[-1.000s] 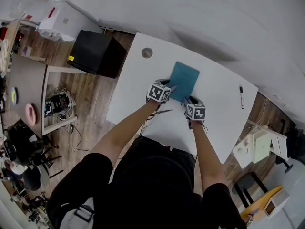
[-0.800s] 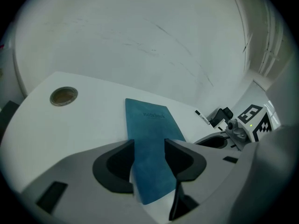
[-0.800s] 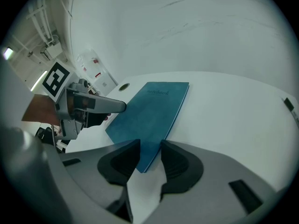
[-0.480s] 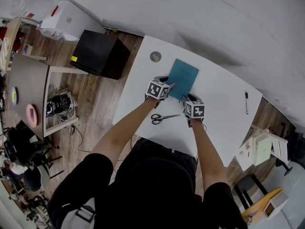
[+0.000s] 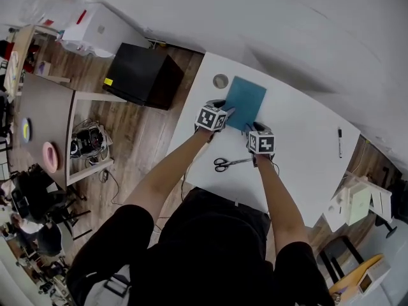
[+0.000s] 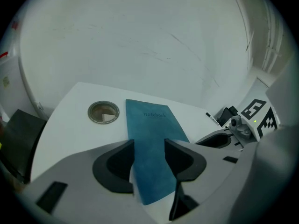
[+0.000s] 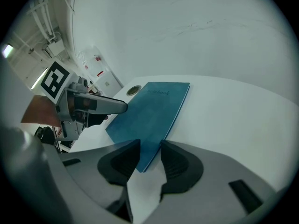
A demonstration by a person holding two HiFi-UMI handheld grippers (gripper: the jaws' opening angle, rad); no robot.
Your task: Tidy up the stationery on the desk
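The thin teal notebook (image 5: 246, 101) lies flat near the counter's (image 5: 299, 161) far left corner. At its near short edge the left claw (image 6: 149, 146) stands open over the cover, and the right claw (image 7: 149, 149) is slightly parted at a corner; neither pinches it. It looks light and bendable, so slide a jaw under a near corner; it may droop if held by one end.

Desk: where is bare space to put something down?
Widest bare patch: between the blue notebook and the marker, toward the desk's right edge. Smaller one: right of the scissors. Crowded at the notebook's near end, with the left gripper and right gripper.
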